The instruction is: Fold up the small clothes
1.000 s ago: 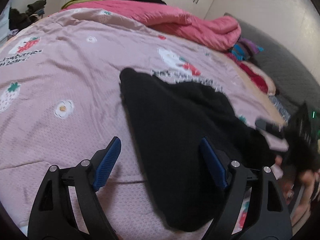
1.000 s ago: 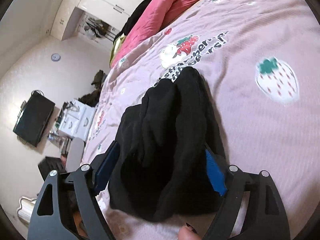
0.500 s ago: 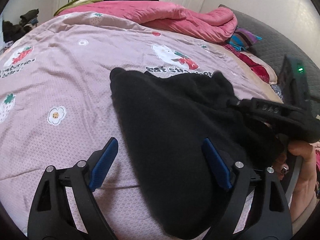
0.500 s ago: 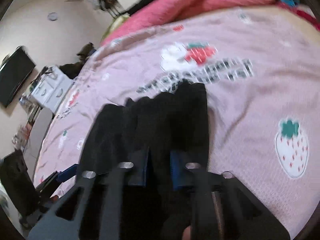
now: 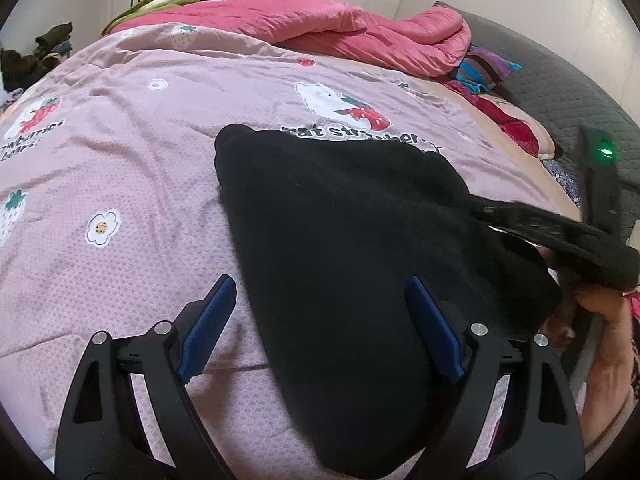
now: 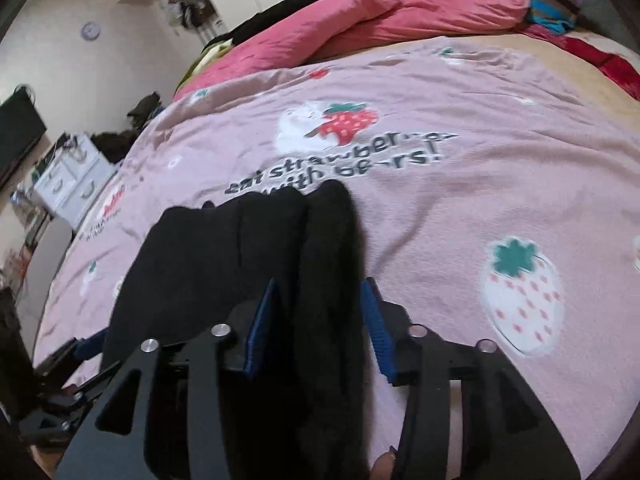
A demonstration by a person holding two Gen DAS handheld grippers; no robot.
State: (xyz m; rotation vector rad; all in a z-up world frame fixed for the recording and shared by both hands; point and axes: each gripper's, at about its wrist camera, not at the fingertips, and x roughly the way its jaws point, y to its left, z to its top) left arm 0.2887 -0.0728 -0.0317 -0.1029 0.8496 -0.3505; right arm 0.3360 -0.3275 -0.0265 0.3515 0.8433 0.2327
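A black piece of clothing (image 5: 352,248) lies bunched on the pink bed cover (image 5: 132,160), near the bed's front edge. The left gripper (image 5: 320,320) hangs over its near end with jaws spread wide, touching nothing. The right gripper (image 6: 320,320) has a fold of the black cloth between its jaws, and they are opening. A pink blanket (image 5: 360,36) is heaped at the bed's far edge.
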